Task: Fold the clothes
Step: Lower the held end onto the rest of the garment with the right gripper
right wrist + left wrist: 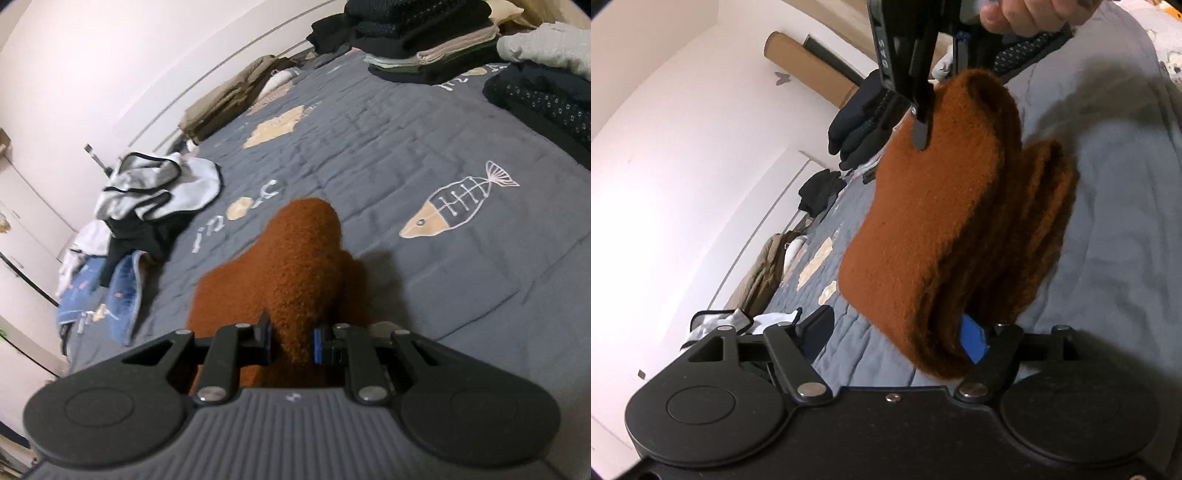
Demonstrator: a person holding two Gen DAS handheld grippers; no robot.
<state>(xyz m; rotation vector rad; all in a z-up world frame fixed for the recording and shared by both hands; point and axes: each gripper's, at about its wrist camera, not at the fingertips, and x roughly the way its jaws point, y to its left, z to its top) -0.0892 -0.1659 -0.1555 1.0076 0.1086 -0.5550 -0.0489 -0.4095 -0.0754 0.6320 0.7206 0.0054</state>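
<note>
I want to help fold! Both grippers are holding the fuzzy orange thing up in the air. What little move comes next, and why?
Probably lower it onto the grey bedspread. The folded orange garment hangs between the right gripper and left gripper, both clamped on it, above bare bedspread.

One rust-brown knit garment, held by two claws: left claw and right claw. One gray bed quilt w/ one fish-skeleton motif. One stack of folded clothes; one loose pile, approx..
</note>
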